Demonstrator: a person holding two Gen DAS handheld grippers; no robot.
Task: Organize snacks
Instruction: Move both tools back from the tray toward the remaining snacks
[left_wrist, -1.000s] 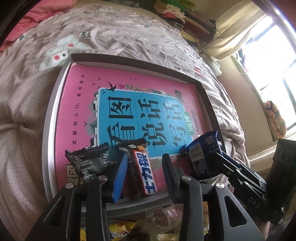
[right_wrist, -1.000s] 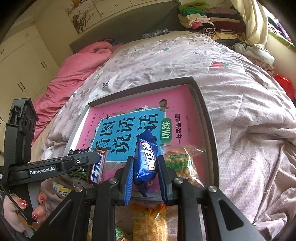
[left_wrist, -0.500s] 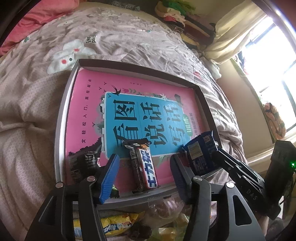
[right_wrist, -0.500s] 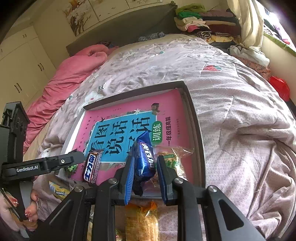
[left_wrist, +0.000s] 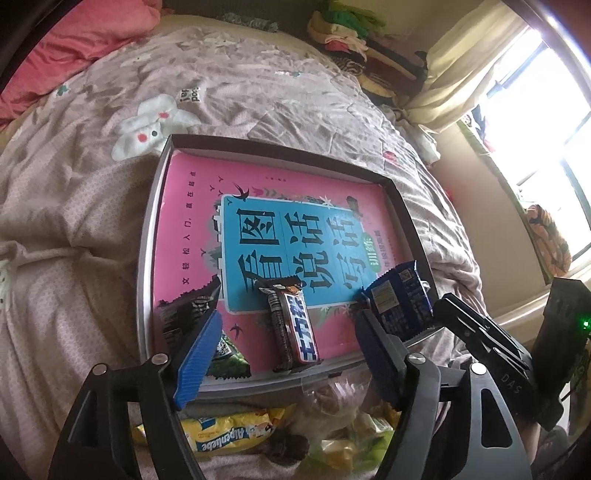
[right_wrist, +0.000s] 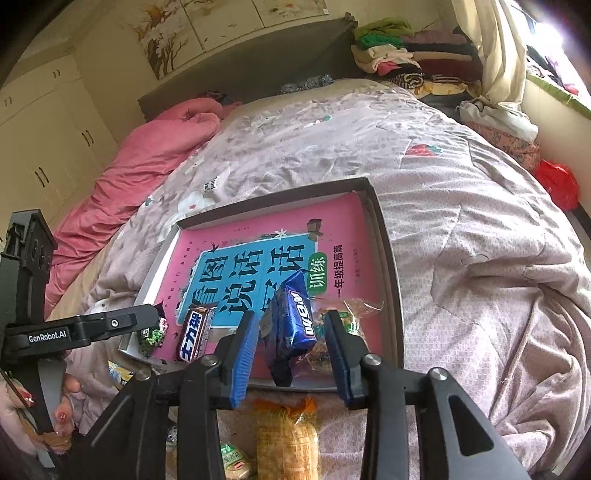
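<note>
Currently the right gripper (right_wrist: 291, 350) is opening around the shiny blue foil cookie packet (right_wrist: 293, 323), which stands tilted between its blue pads (apparently no longer pinched) at the near edge of the shallow grey cardboard box (right_wrist: 386, 258). Light, crinkly and slippery, with breakable contents, the packet is best taken gently across its flat middle. The left gripper (left_wrist: 288, 350) is opening too, empty, above the brown chocolate bar (left_wrist: 293, 328). The box sits on a soft, rumpled floral quilt (right_wrist: 461, 206) in a cluttered bedroom.
</note>
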